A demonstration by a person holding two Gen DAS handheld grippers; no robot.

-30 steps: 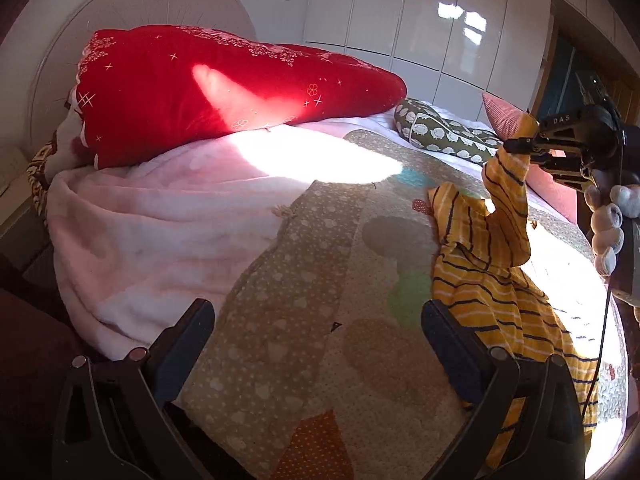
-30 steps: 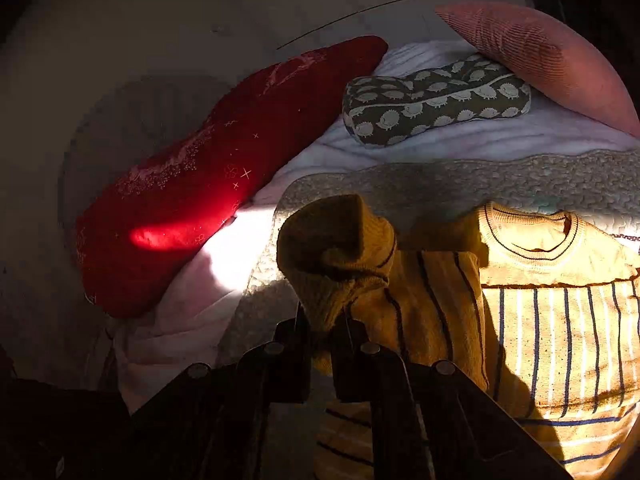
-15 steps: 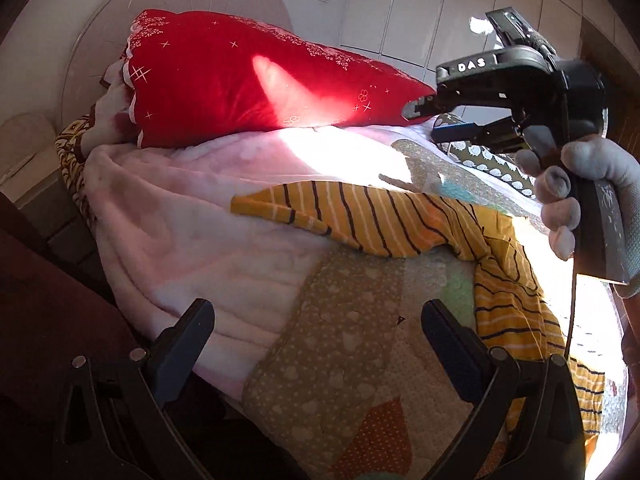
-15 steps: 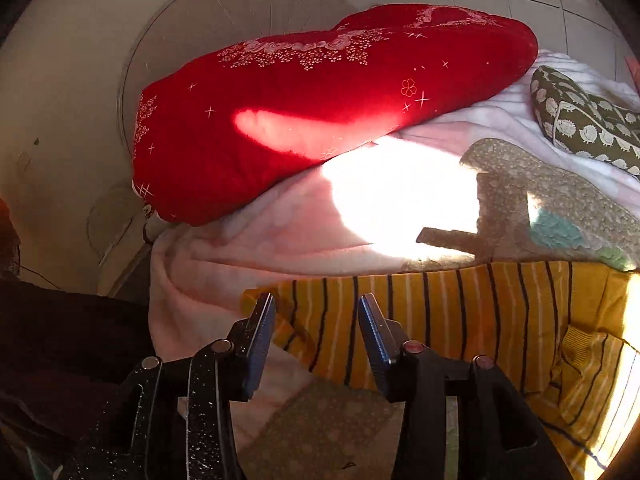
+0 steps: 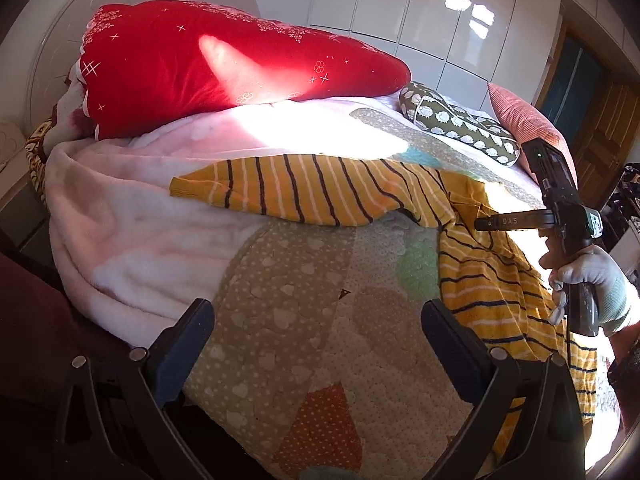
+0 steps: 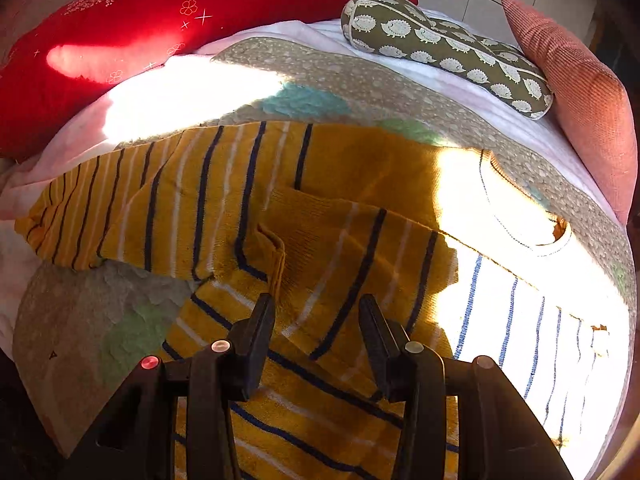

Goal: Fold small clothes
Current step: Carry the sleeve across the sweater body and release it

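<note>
My right gripper point(image 6: 316, 320) hangs over the yellow striped sweater point(image 6: 320, 208), jaws parted and nothing between them; the knit lies loose beneath my fingertips, and I cannot tell whether they touch it. From my left side I see the same gripper point(image 5: 486, 223) held in a gloved hand point(image 5: 592, 280) above the garment's body.

My left gripper point(image 5: 316, 340) hovers low over the patchwork quilt point(image 5: 304, 280), jaws spread wide, holding nothing, well apart from the sweater.

The sweater point(image 5: 460, 240) lies on the bed with one sleeve point(image 5: 280, 190) stretched out flat toward the left, its cuff resting on the pink fleece blanket point(image 5: 132, 232). The torso spreads across the quilt to the right, partly washed out by bright sunlight, collar pointing toward the pillows.

A large red pillow point(image 5: 224, 68) sits at the head of the bed, a green hedgehog-print bolster point(image 6: 444, 48) beside it, and a coral ribbed cushion point(image 6: 580, 96) at the far right.
</note>
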